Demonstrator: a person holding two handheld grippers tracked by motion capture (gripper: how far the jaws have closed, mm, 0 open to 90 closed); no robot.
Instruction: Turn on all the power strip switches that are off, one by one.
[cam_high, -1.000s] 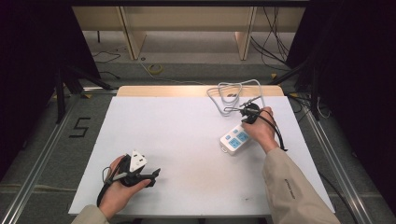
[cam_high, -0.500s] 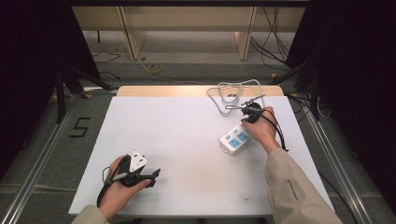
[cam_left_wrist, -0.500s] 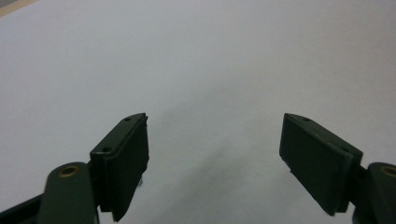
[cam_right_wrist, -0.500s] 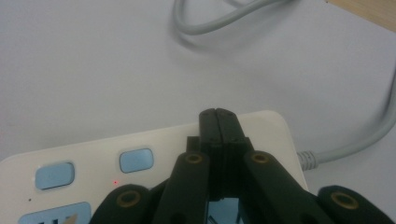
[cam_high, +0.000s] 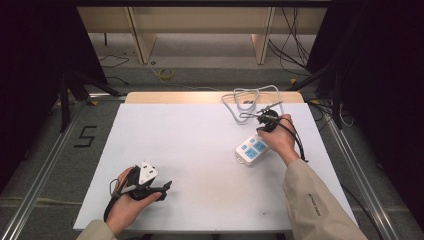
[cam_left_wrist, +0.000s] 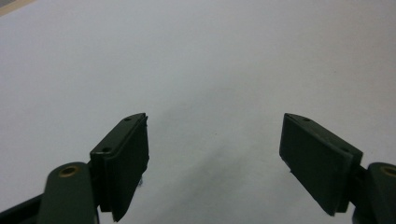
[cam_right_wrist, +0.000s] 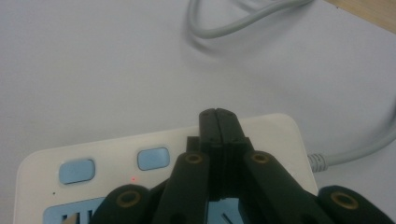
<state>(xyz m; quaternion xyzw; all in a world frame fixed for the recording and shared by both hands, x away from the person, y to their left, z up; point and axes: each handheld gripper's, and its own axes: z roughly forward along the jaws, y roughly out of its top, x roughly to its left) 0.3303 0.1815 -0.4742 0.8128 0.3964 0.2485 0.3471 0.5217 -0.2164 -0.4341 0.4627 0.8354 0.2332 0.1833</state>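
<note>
- The power strip (cam_high: 252, 149) lies flat on the white table (cam_high: 200, 140), toward its right side and closer to the far edge than to the near one, set at a slant.
- It is a short white block with rounded corners; its top carries pale blue panels, and in the right gripper view (cam_right_wrist: 154, 158) two small rounded blue buttons sit in a row above larger blue socket faces.
- A tiny red dot glows on the white casing (cam_right_wrist: 133, 178) just below those buttons.
- A grey cord (cam_high: 250, 97) leaves the strip's far end through a ribbed collar (cam_right_wrist: 317, 161) and curls into loose loops on the table near the far edge, beside the wooden strip (cam_high: 165, 97) there.
- The right gripper (cam_high: 261, 122) hovers over the far end of the strip, held in the person's right hand (cam_high: 281, 140); its jaws are pressed together with nothing between them, tips pointing down at the strip's top.
- Whether the tips actually touch the casing I cannot tell.
- The left gripper (cam_high: 167, 186) rests low at the near left part of the table, well apart from the strip, in the left hand (cam_high: 125, 200).
- Its jaws are spread wide, with bare table between the pads (cam_left_wrist: 123, 163).
</note>
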